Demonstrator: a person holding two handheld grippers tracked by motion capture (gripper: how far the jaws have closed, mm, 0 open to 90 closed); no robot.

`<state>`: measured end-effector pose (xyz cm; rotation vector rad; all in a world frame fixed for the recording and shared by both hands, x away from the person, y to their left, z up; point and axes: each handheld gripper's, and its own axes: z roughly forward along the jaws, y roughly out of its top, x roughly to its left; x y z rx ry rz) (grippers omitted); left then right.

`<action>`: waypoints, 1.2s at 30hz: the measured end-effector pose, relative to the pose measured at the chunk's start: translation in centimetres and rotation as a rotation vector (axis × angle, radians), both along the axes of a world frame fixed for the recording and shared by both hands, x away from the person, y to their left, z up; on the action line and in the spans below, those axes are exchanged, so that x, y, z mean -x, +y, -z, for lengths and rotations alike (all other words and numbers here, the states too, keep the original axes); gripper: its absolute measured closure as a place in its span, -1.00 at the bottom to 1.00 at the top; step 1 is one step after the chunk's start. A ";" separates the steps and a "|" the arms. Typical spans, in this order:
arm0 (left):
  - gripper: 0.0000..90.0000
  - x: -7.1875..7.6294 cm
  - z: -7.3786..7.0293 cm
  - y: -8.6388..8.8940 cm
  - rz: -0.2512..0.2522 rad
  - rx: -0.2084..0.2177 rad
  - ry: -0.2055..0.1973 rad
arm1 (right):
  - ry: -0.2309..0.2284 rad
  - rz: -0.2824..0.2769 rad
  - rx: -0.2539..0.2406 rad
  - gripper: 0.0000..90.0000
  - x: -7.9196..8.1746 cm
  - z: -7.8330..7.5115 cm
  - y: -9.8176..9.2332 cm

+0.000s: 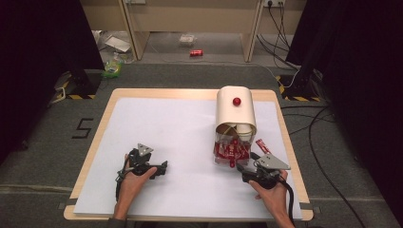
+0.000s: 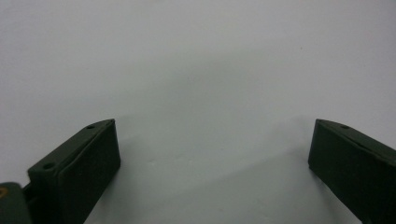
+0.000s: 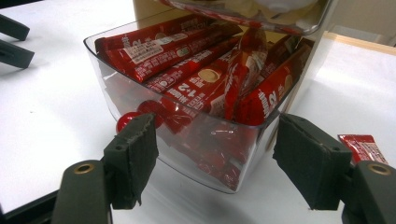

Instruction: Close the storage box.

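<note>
Sachets [image 3: 187, 79]: red stick packs piled in a clear plastic bin [image 3: 140, 100] under a cream hinged lid [image 1: 236, 107] with a red knob [image 1: 236, 101].

Right gripper [image 3: 215, 158] is just in front of the bin, jaws spread wide, holding nothing, lined up with its front wall. A small red ball [image 3: 125, 121] sits low on that wall, just past the left jaw; probably a pull knob, can't tell for sure. One loose sachet [image 3: 364, 147] lies flat on the white sheet just right of the bin.

Left gripper [image 2: 210, 149] is well left of the bin, jaws also wide apart, over bare white sheet [image 2: 196, 60].

Handling, as a judgement:
- Sachets look light, thin, glossy film, so likely slippery and floppy. Pinch across the narrow width near mid-length; an end grip will probably droop or slip.
- Packs lean on each other, so pulling one may drag its neighbours.
- Bin wall is smooth, stiff and light, so it could skid if pushed.
- The loose sachet lies flat, so it's hard to get a jaw under.
</note>
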<state>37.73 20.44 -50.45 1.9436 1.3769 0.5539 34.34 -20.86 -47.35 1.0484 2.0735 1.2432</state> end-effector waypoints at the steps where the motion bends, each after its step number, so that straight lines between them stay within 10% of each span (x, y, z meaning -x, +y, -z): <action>1: -0.97 0.0 0.0 0.0 0.000 0.000 0.000 | -0.002 -0.001 -0.003 -0.32 -0.1 0.0 0.0; 36: -0.97 0.0 0.0 0.0 0.000 0.000 0.000 | 0.008 0.065 -0.024 -0.35 -1.2 0.0 0.1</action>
